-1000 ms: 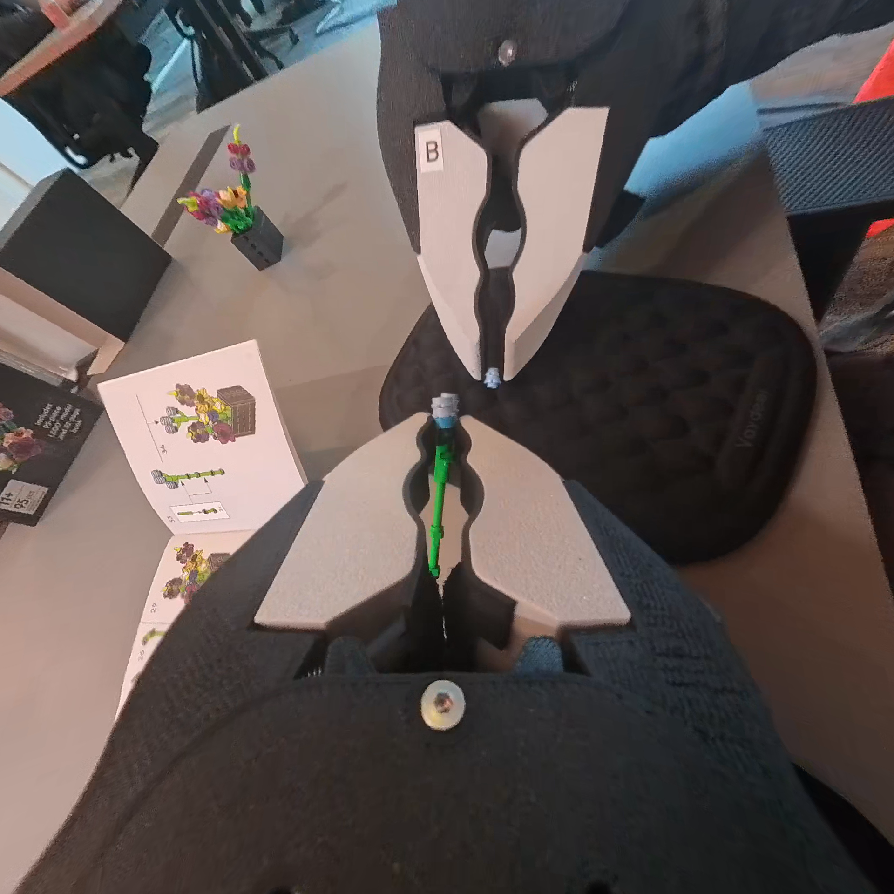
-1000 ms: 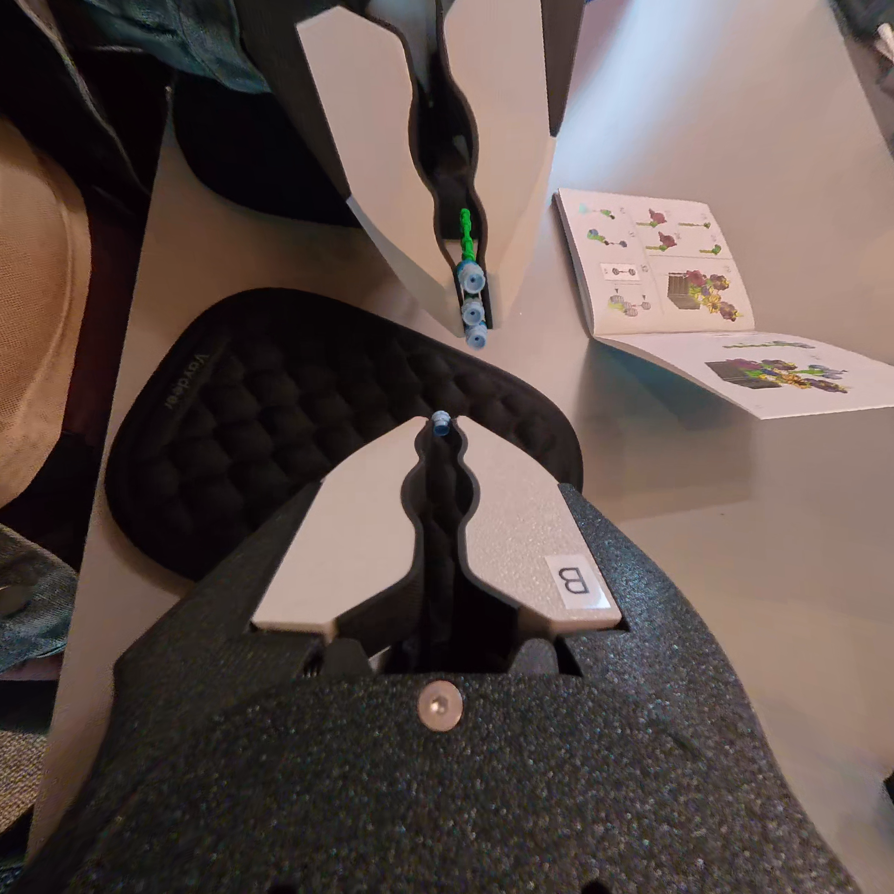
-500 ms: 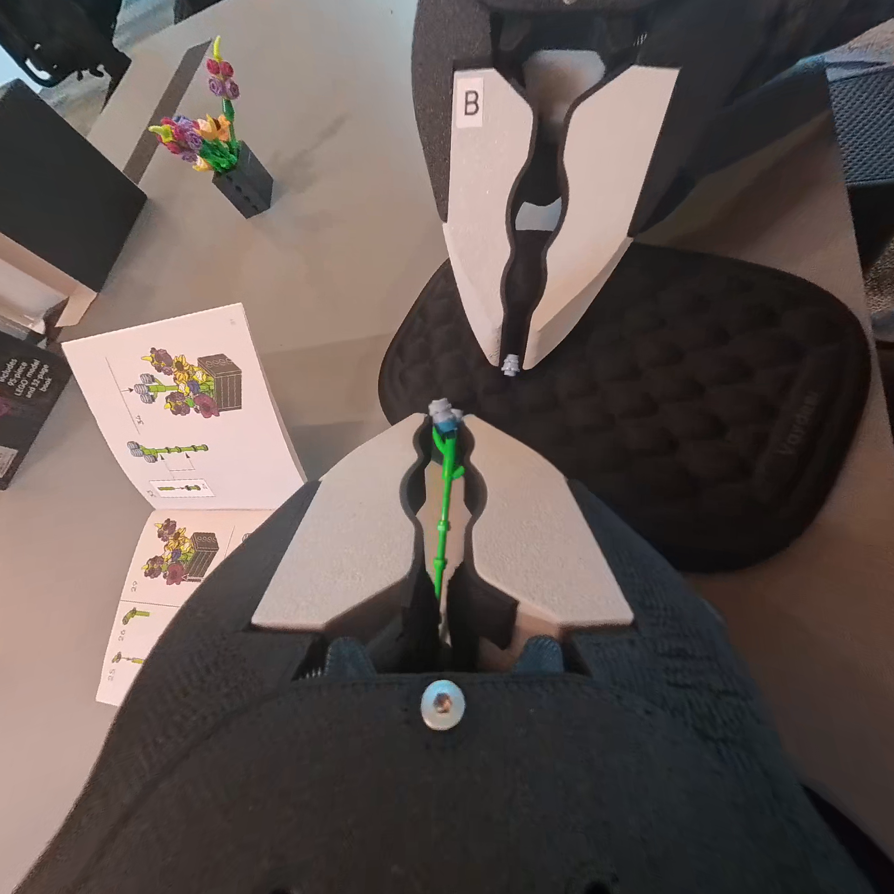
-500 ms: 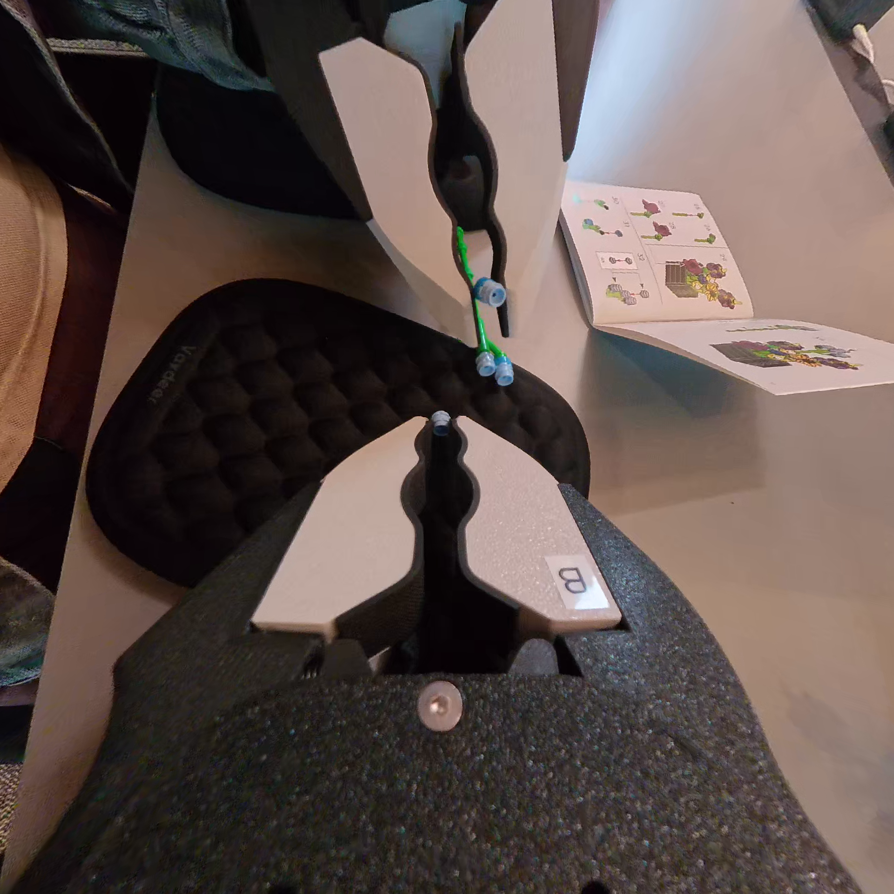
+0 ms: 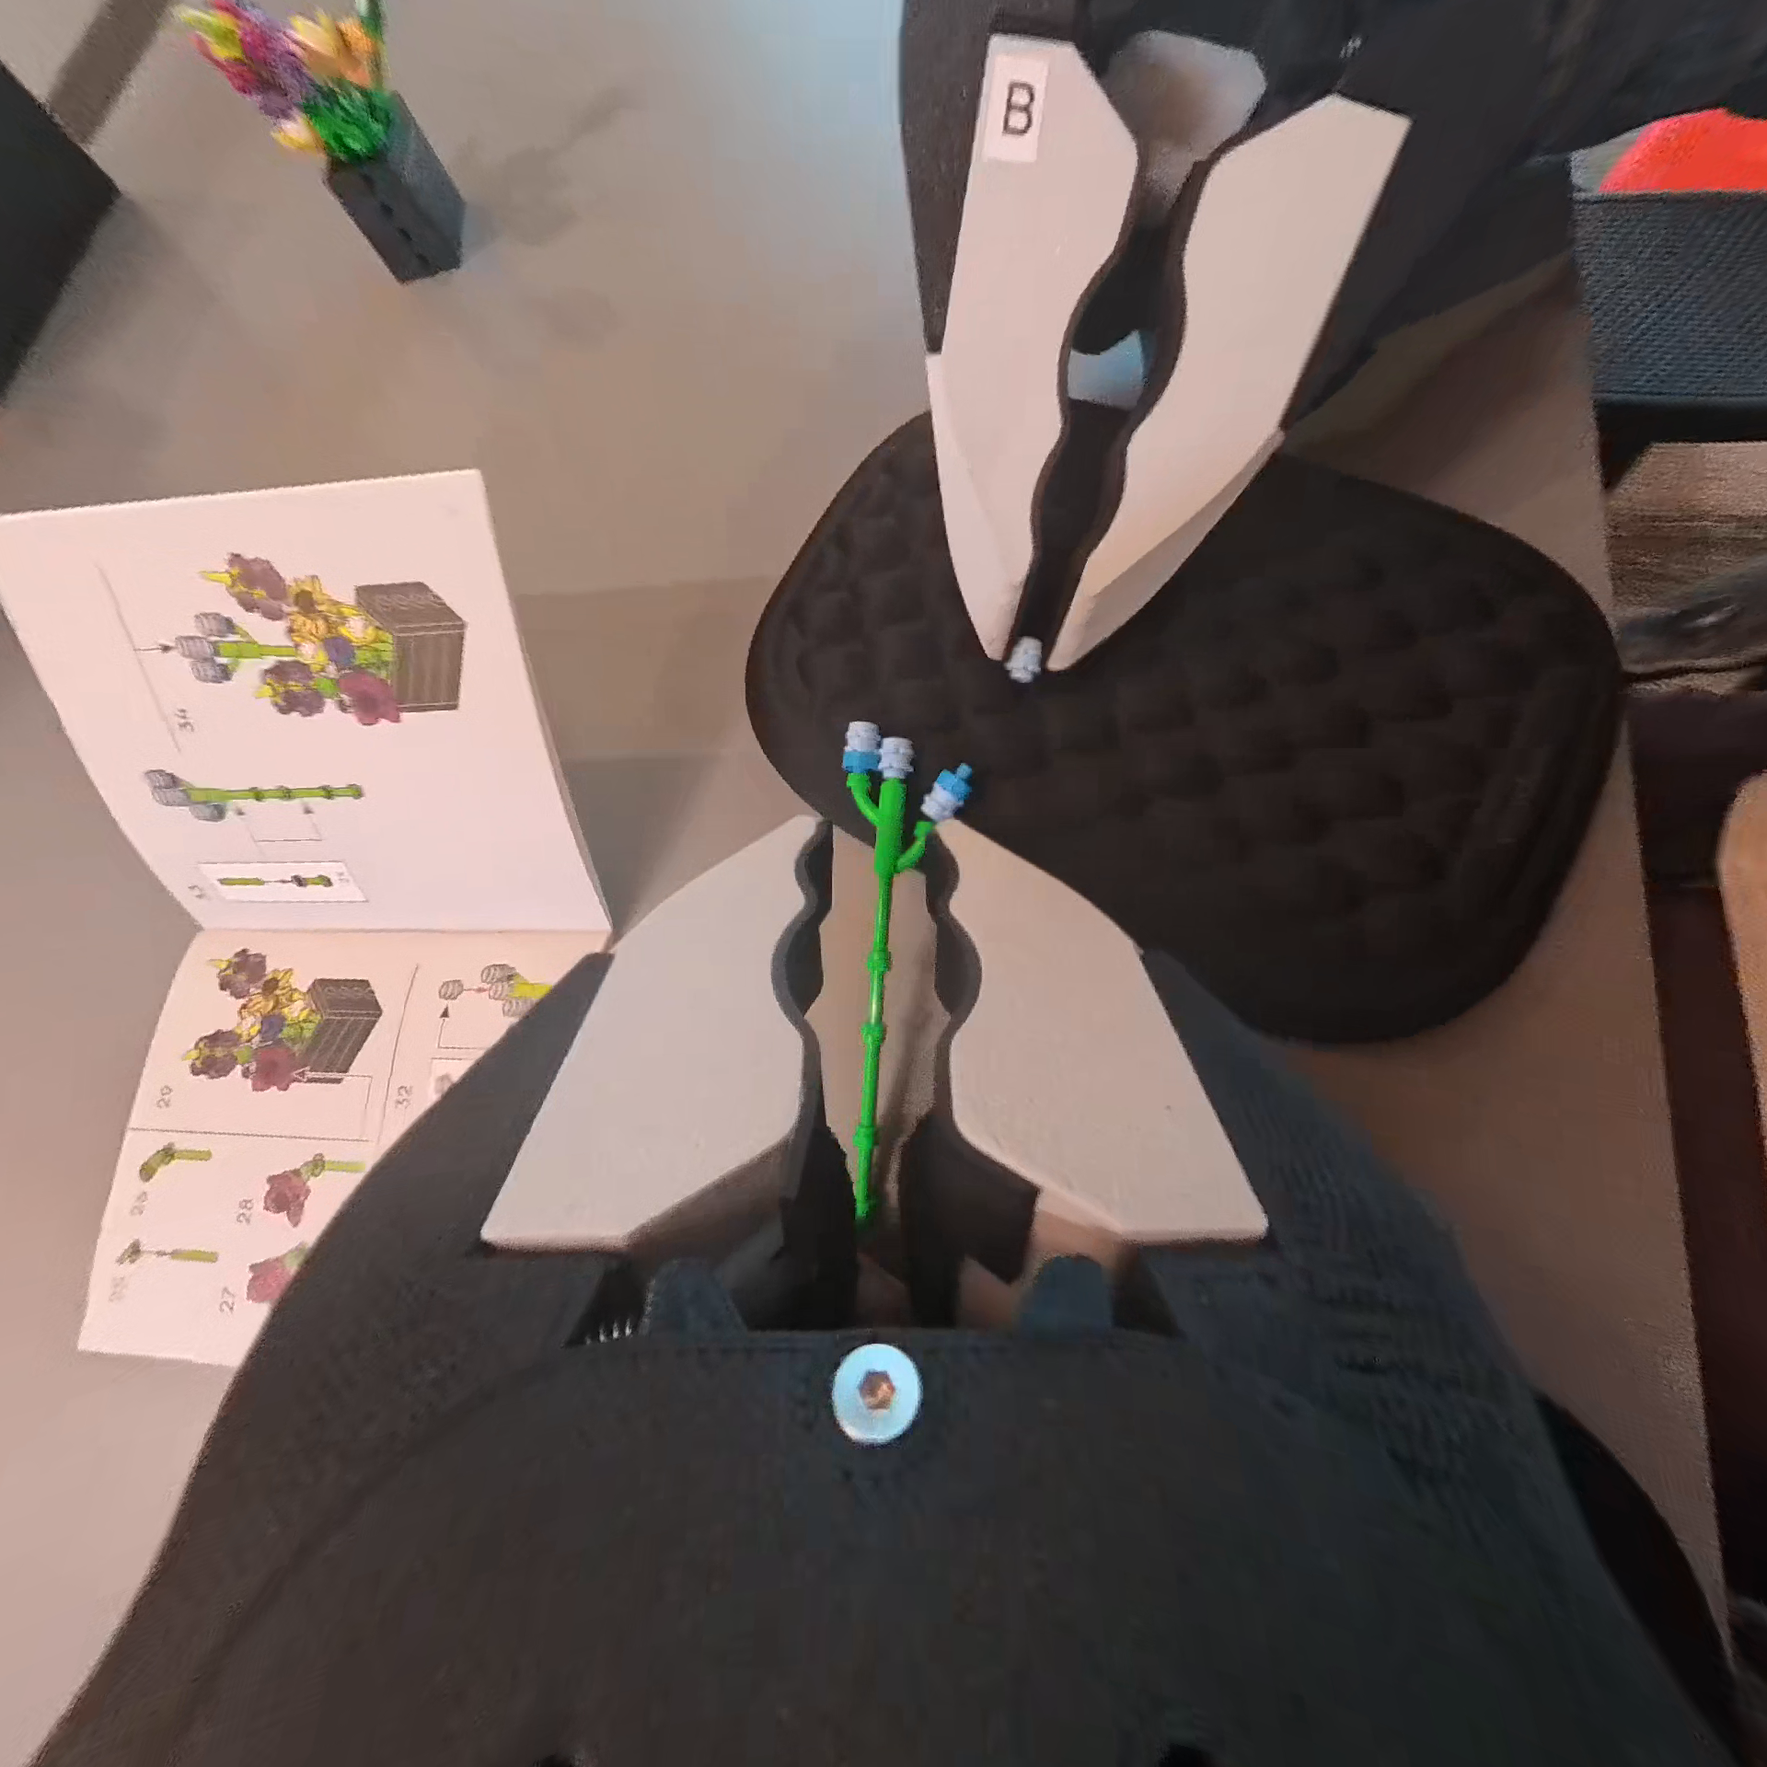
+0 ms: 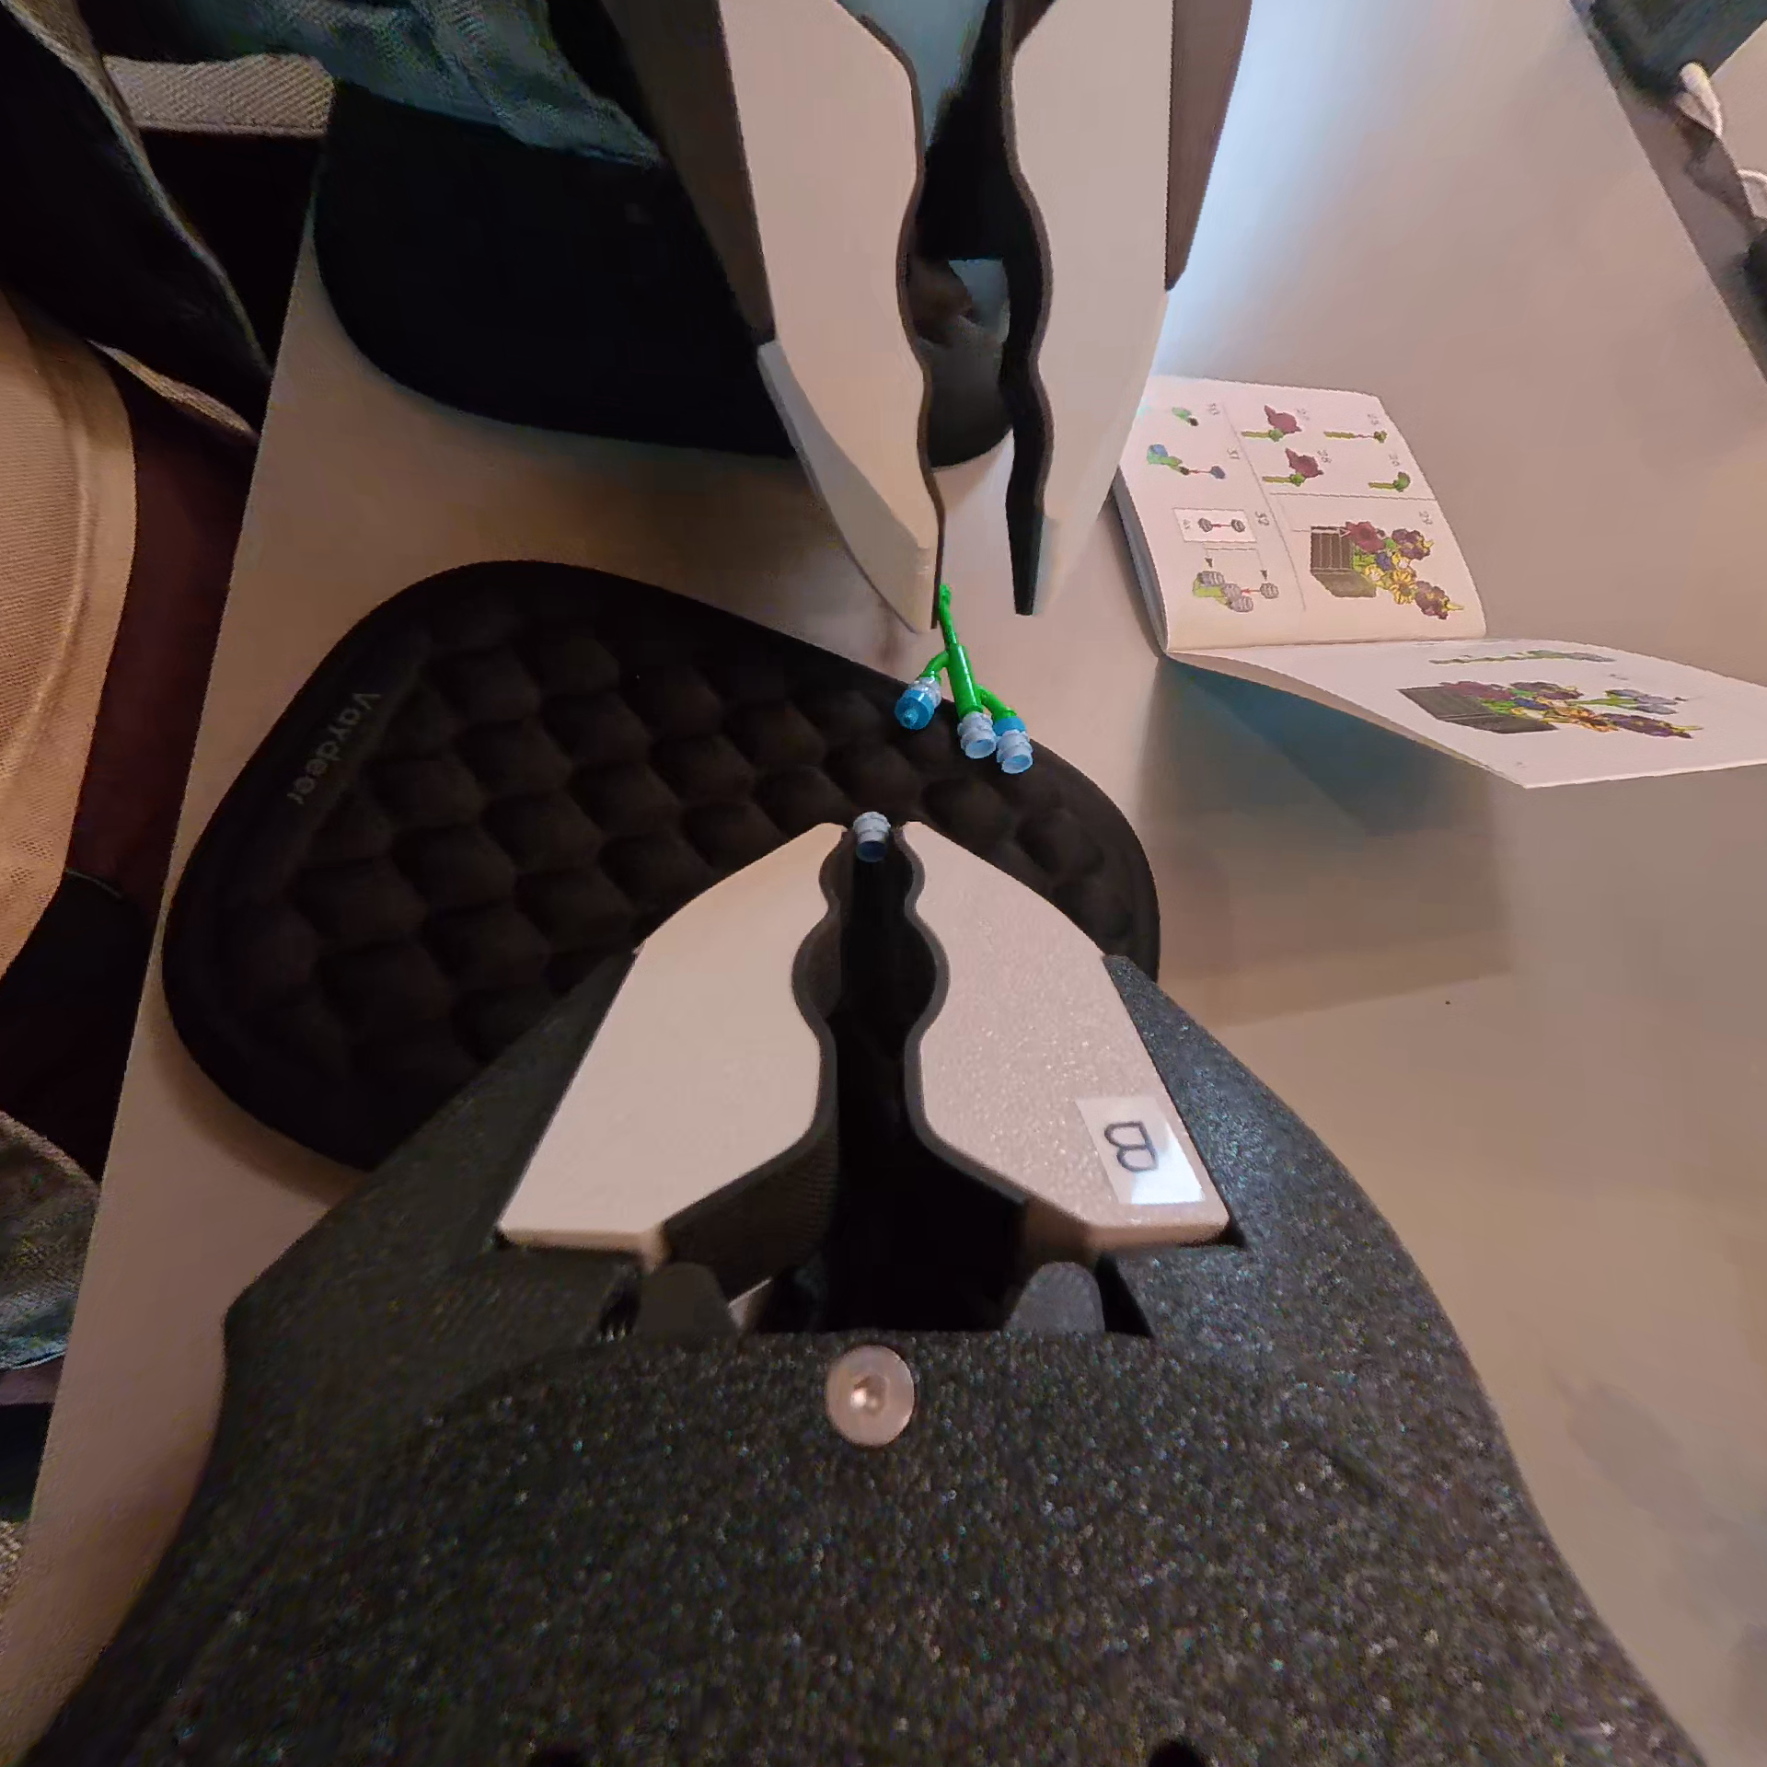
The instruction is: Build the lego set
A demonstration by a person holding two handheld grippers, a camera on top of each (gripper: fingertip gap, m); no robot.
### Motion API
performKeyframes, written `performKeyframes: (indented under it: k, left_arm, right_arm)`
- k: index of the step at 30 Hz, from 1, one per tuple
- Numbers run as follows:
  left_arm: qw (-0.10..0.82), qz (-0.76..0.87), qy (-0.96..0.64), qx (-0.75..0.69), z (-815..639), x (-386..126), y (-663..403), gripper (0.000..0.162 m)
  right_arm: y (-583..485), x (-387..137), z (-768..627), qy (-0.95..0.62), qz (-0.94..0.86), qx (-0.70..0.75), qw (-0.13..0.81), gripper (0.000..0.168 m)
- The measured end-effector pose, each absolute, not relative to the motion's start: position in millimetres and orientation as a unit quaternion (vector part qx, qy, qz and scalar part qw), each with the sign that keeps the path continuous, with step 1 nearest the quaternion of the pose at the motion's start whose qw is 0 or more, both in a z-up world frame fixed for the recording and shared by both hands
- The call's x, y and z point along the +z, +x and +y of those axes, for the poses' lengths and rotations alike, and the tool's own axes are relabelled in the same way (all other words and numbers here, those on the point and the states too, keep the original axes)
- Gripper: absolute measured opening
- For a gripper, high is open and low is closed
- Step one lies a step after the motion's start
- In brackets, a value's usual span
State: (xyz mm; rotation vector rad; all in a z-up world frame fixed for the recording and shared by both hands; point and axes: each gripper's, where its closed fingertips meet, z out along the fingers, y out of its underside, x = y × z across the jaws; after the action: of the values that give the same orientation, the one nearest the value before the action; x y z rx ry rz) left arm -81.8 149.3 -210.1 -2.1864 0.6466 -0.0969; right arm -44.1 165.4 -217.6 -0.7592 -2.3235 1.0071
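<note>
A thin green lego stem with three blue-and-grey buds at its end lies loose in the wide gap between my left gripper's open fingers. Neither finger presses it. In the right wrist view the stem's budded end rests at the edge of the black cushion pad, just below the left gripper. My right gripper is shut on a small blue-grey stud piece at its tips. It faces the left gripper over the pad, a short way from the buds, and shows in the left wrist view.
An open instruction booklet lies on the grey table left of the pad. A built flower bunch in a black pot stands at the far left. A dark box is beside it. A red object sits at the far right. The grippers' ends are close to 5 cm from one another.
My left gripper's jaws have opened and let go of the green stem, which slid forward so its three buds now fan out on the pad's edge. The right gripper stays shut on its stud.
</note>
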Motion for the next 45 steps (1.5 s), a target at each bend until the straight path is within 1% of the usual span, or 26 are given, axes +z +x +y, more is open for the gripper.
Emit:
performKeyframes:
  k: [5, 8, 10, 12, 14, 17, 21, 27, 29, 31, 32, 38, 41, 45]
  left_arm:
    - [0.379, 0.304, -0.861, -0.152, 142.2, -209.9, -75.8, 0.019]
    - [0.35, 0.312, -0.863, -0.186, 142.4, -212.3, -78.5, 0.018]
    - [0.349, 0.284, -0.861, -0.237, 147.7, -208.0, -76.7, 0.016]
    - [0.314, 0.242, -0.863, -0.313, 147.8, -206.5, -75.2, 0.014]
    - [0.278, 0.205, -0.874, -0.341, 149.9, -210.3, -80.8, 0.013]
    - [0.225, 0.188, -0.881, -0.371, 145.6, -214.9, -80.3, 0.025]
    - [0.17, 0.168, -0.886, -0.398, 145.9, -225.7, -78.8, 0.026]
    - [0.112, 0.14, -0.841, -0.51, 142.6, -219.3, -68.9, 0.025]
    - [0.105, 0.126, -0.828, -0.536, 144.4, -216.7, -69.5, 0.02]
    - [0.108, 0.116, -0.821, -0.549, 148.0, -214.2, -70.5, 0.008]
    - [0.112, 0.115, -0.822, -0.547, 149.3, -214.4, -70.3, 0.007]
    - [0.152, 0.107, -0.815, -0.549, 152.8, -208.3, -63.8, 0.007]
    - [0.153, 0.101, -0.831, -0.526, 153.6, -214.3, -63.2, 0.01]
    - [0.158, 0.102, -0.833, -0.52, 157.1, -214.3, -60.2, 0.009]
  right_arm:
    - [-49.3, -212.9, 171.1, -0.28, -0.843, 0.377, 0.264, 0.006]
    - [-52.4, -212.6, 172.3, -0.272, -0.842, 0.378, 0.273, 0.007]
    - [-53.2, -212.2, 171.2, -0.268, -0.841, 0.382, 0.272, 0.007]
    - [-53.7, -212.2, 171.3, -0.266, -0.842, 0.383, 0.272, 0.007]
    - [-53.6, -212.2, 172.6, -0.265, -0.842, 0.383, 0.273, 0.007]
    - [-52.5, -212.3, 174.7, -0.266, -0.839, 0.387, 0.274, 0.007]
    - [-51.3, -213.8, 174.4, -0.259, -0.84, 0.39, 0.273, 0.007]
    - [-51.8, -216.2, 173.3, -0.254, -0.837, 0.403, 0.268, 0.007]
    - [-52.6, -217.5, 173.5, -0.252, -0.838, 0.403, 0.269, 0.007]
    - [-53.3, -219.0, 173.6, -0.251, -0.839, 0.401, 0.27, 0.007]
    - [-53.6, -218.9, 173.5, -0.251, -0.838, 0.403, 0.271, 0.007]
    - [-54.2, -219.6, 172.9, -0.261, -0.832, 0.412, 0.264, 0.007]
    - [-54.5, -218.9, 172.4, -0.264, -0.832, 0.412, 0.262, 0.007]
    - [-55.0, -219.0, 170.8, -0.263, -0.835, 0.407, 0.263, 0.007]
